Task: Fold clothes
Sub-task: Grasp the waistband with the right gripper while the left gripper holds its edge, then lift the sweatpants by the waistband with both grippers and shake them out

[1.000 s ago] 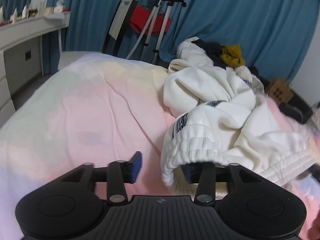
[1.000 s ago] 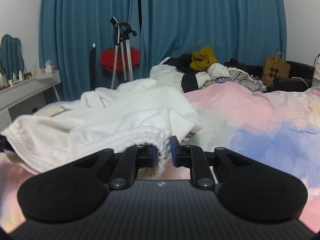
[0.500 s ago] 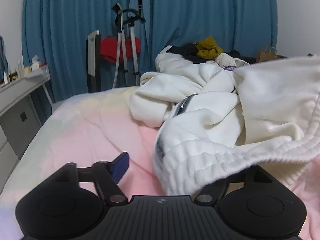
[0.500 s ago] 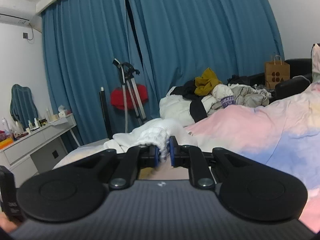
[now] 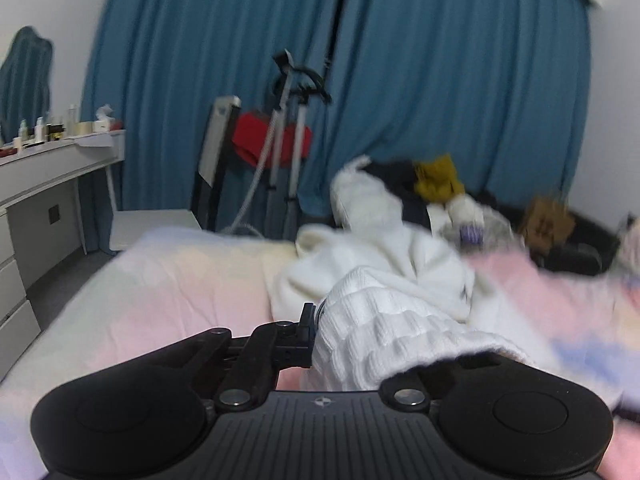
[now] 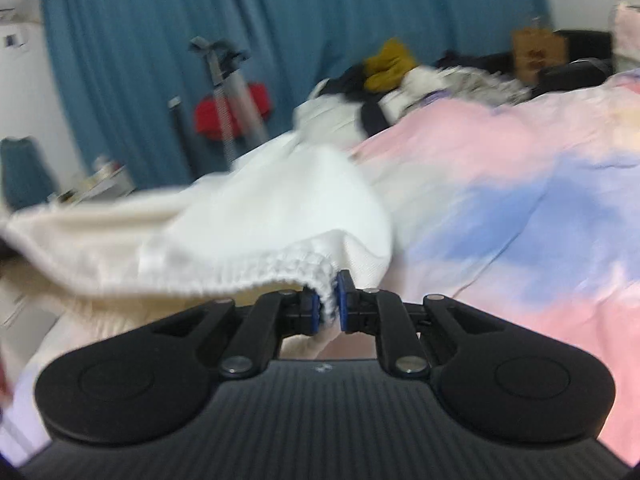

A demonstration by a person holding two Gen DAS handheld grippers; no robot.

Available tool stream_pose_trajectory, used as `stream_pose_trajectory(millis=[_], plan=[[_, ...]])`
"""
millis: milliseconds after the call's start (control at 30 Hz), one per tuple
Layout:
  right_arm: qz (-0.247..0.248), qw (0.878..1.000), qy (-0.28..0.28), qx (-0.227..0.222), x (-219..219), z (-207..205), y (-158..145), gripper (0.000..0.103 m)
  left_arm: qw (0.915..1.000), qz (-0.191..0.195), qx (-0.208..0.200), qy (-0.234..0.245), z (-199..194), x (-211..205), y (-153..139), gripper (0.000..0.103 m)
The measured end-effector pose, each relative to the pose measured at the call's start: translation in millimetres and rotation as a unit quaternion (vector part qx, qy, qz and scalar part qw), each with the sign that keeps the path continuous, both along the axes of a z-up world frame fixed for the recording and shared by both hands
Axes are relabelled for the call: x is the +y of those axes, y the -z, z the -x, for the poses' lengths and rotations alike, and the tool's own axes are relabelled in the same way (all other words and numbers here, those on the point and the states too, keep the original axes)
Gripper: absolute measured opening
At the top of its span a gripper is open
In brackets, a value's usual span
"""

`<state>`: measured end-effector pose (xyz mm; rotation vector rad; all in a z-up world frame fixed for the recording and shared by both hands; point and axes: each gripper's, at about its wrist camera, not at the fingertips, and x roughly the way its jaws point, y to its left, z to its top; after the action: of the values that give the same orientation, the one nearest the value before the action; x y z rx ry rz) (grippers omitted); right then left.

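The left gripper (image 5: pixel 320 330) has just snapped closed on the ribbed edge of the white clothes (image 5: pixel 384 280). The right gripper (image 6: pixel 329 304) pinches the same white clothes (image 6: pixel 248 232) tight too. They hang over the pink bed (image 6: pixel 500 168). Far off is a clothes pile (image 5: pixel 436 184) and blue curtains (image 5: pixel 440 80).

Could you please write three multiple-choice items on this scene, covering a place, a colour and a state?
1. Where does the mustard-yellow garment lie?
A. on the clothes pile at the far end of the bed
B. on the desk
C. on the chair

2. What colour is the curtain?
A. grey
B. blue
C. green

3. How does the right gripper stand?
A. wide open
B. shut on nothing
C. shut on the white garment

Answers: 1 A, it tops the pile; 2 B, blue folds fill the background; 3 C, the ribbed hem sits pinched between its pads.
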<state>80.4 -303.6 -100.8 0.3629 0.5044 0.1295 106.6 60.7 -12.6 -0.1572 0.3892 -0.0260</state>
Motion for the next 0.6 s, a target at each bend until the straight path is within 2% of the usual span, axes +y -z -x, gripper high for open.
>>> stream_pose_trajectory(millis=[100,233,367,433,500,600], plan=[[-0.066,0.996,-0.062,0.016,26,22,-4,0.012,0.9993,0.018,-0.025,-0.021,-3,26,-33,0.008],[-0.050,0.986,-0.160,0.008,96,49,-18,0.013,0.9977,0.019,-0.049,-0.043,-12,72,-74,0.008],[-0.080,0.962,-0.259,-0.007,174,53,-32,0.013,0.9944,0.014,-0.061,-0.085,-24,129,-103,0.008],[-0.099,0.946,-0.308,-0.008,213,45,-34,0.014,0.9919,0.003,-0.056,-0.114,-34,163,-104,0.009],[-0.091,0.935,-0.342,0.003,248,37,-25,0.014,0.9904,-0.014,-0.039,-0.132,-44,191,-93,0.009],[-0.060,0.925,-0.372,0.044,290,19,-1,0.014,0.9876,-0.011,0.015,-0.156,-61,235,-49,0.009]])
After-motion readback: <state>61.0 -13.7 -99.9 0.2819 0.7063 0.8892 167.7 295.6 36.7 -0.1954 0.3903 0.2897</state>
